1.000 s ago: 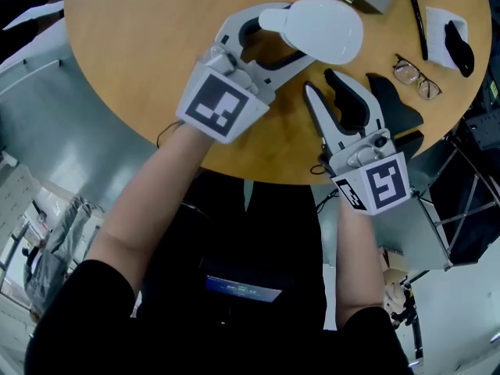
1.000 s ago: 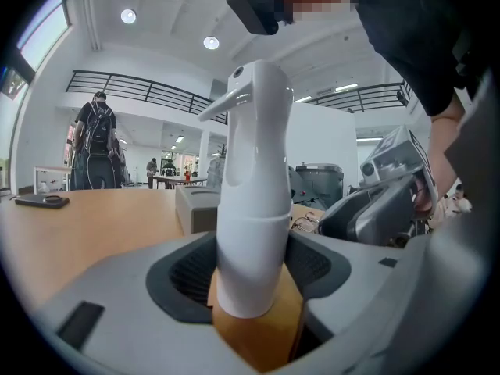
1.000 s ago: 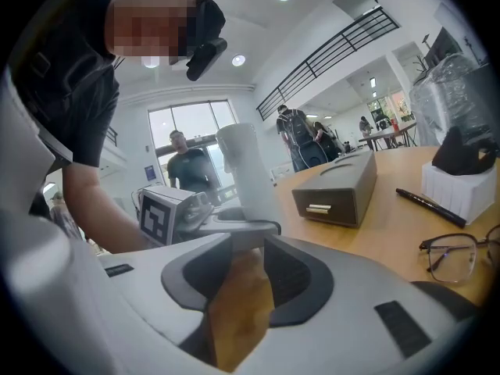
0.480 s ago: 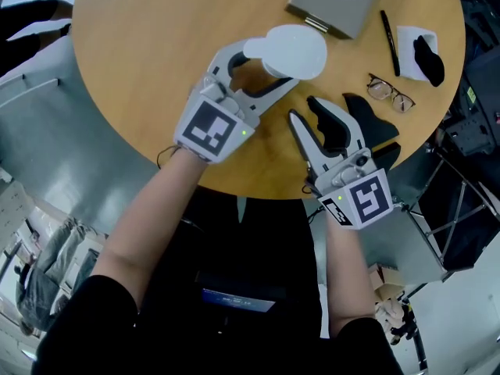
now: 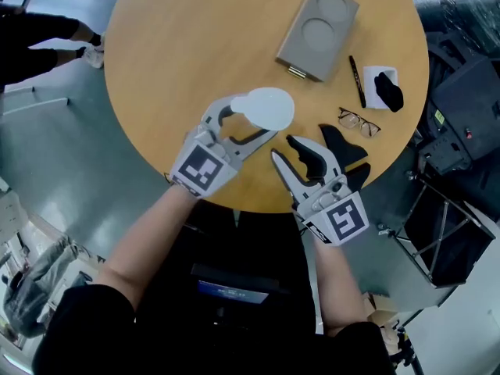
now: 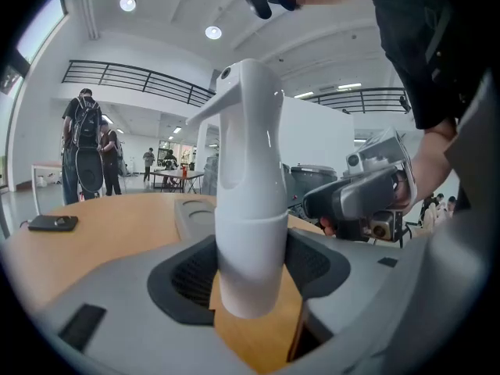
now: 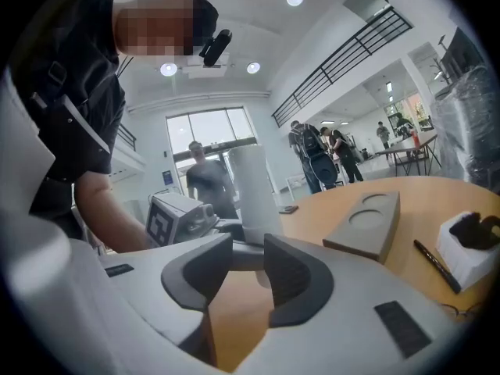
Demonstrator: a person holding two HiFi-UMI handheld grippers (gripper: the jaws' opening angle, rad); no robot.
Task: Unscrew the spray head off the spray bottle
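A white spray bottle [image 5: 266, 108] stands upright near the front edge of the round wooden table [image 5: 187, 45], seen from above in the head view. My left gripper [image 5: 248, 123] is shut on its lower body, with a dark pad against each side of the spray bottle [image 6: 250, 194]. The spray head points left in the left gripper view. My right gripper [image 5: 285, 148] lies just right of the bottle. Its jaws stand apart with only bare table between them. In the right gripper view the bottle [image 7: 254, 186] rises beyond the right gripper [image 7: 246, 276].
A grey block with two round recesses [image 5: 318, 30] lies at the back right. A pen [image 5: 356, 80], glasses [image 5: 358, 122] and a white box with a black item [image 5: 383, 84] sit by the right edge. A black object [image 5: 340, 143] lies beside my right gripper. A phone [image 6: 51, 223] lies far left.
The head view has pulled back and shows more of the table. Both grippers and the bottle keep about the same places relative to each other.
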